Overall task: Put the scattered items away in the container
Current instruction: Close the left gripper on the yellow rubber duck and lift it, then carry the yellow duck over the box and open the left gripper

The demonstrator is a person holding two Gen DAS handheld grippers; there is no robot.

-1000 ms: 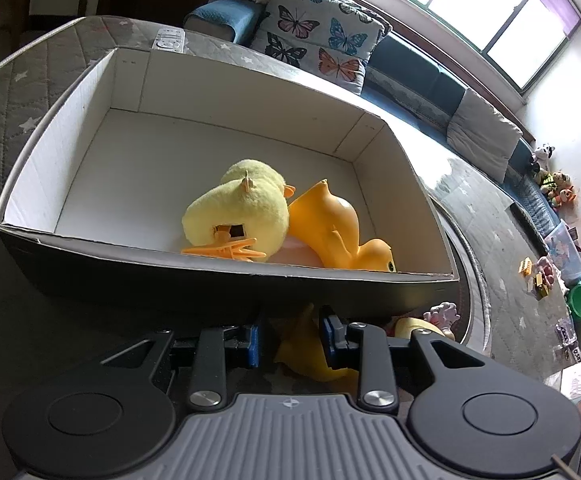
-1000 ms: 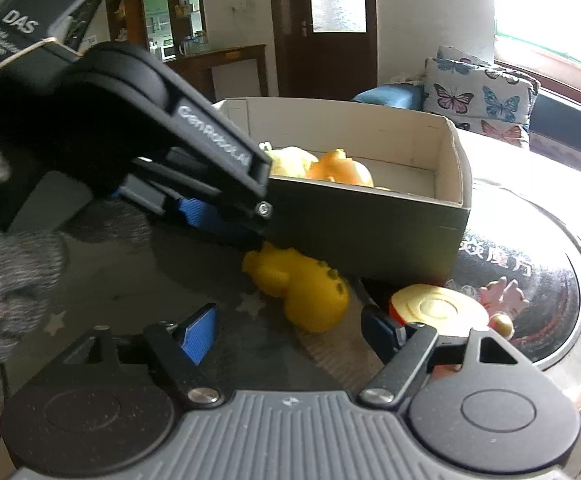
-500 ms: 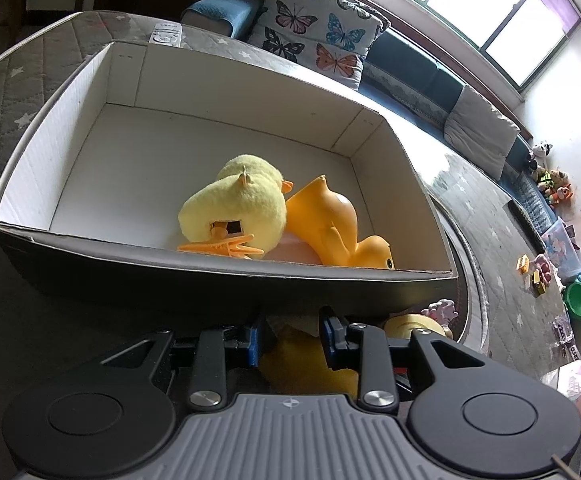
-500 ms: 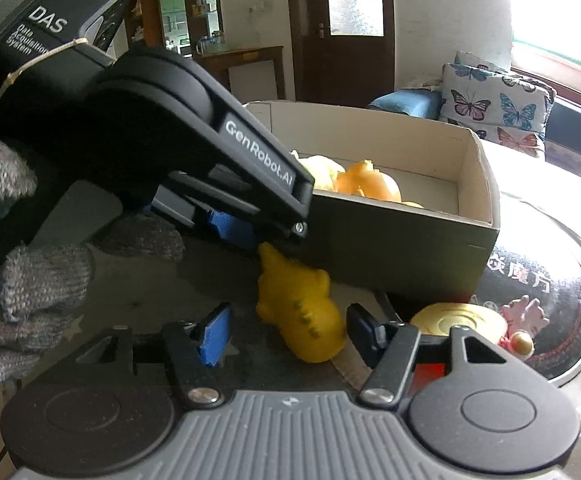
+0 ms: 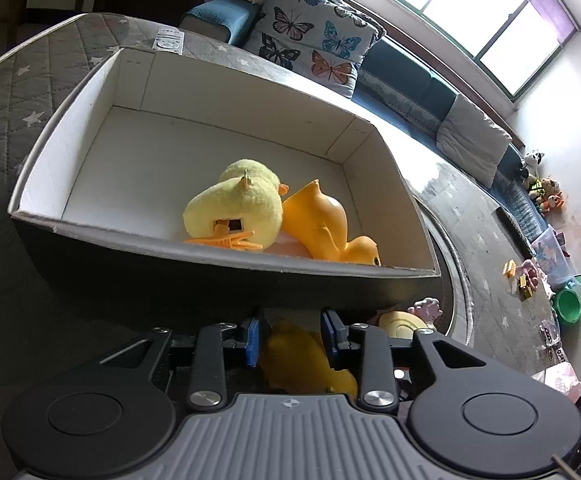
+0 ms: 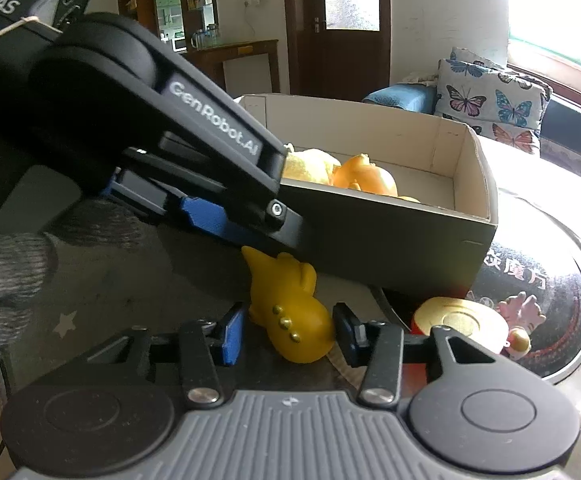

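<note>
On the left, the left hand-held gripper [image 5: 290, 338] reaches down just outside the near wall of the cardboard box [image 5: 226, 252], its blue pads set on either side of the yellow toy [image 6: 290, 316] that lies on the dark surface [image 6: 130, 300] against that wall. The fingers look closed to the toy's width, but whether they truly pinch it I cannot tell; the right wrist view hides the contact behind the gripper's own body. The approach is low, probably because the toy sits tucked under the box's edge.

Inside the box, a plush duck [image 5: 234, 208] and an orange rubber duck [image 5: 326, 228] are heaped at the near right corner, leaving the left and far floor open for a drop.

Further right, the right hand-held gripper [image 6: 286, 336] stands with its jaws apart, straddling the same yellow toy without touching it. Both tools crowd one object, so one should give way. A gold-lidded tin [image 6: 458, 320] and a pink figure [image 6: 520, 316] wait just beside, near the box's right corner. Lifting means clearing the tall near wall first.
</note>
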